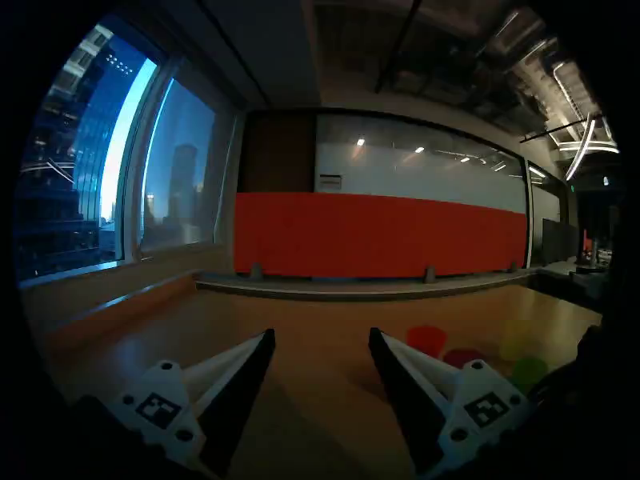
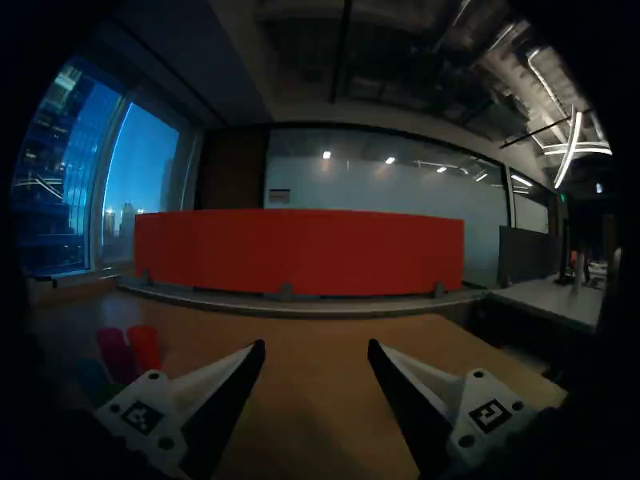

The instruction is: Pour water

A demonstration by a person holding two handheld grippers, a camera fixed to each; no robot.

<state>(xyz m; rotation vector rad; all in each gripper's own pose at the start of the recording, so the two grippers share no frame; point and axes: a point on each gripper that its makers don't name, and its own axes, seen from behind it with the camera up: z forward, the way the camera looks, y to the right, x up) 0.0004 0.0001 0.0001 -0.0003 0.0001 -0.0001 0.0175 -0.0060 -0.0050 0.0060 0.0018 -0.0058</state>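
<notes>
Tabletop (image 1: 200, 320): wood, dimly lit. Left claw (image 1: 321, 336) and right claw (image 2: 314, 346): both spread, empty, above the tabletop. Cups (image 1: 464, 357): clustered close together, near right of the left claw. Contents cannot be told. Hazard: poor light and tight spacing could let a finger strike a neighbouring cup, tipping it and spilling water.

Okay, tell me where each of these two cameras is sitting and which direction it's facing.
Left gripper view: rides on the left tool, low over the wooden table, facing the orange partition; its two open fingers show, coloured cups to their right.
Right gripper view: rides on the right tool, facing the same partition; its two open fingers show, the cups to their left.
Both share the table, partition, cups and windows at left.
</notes>
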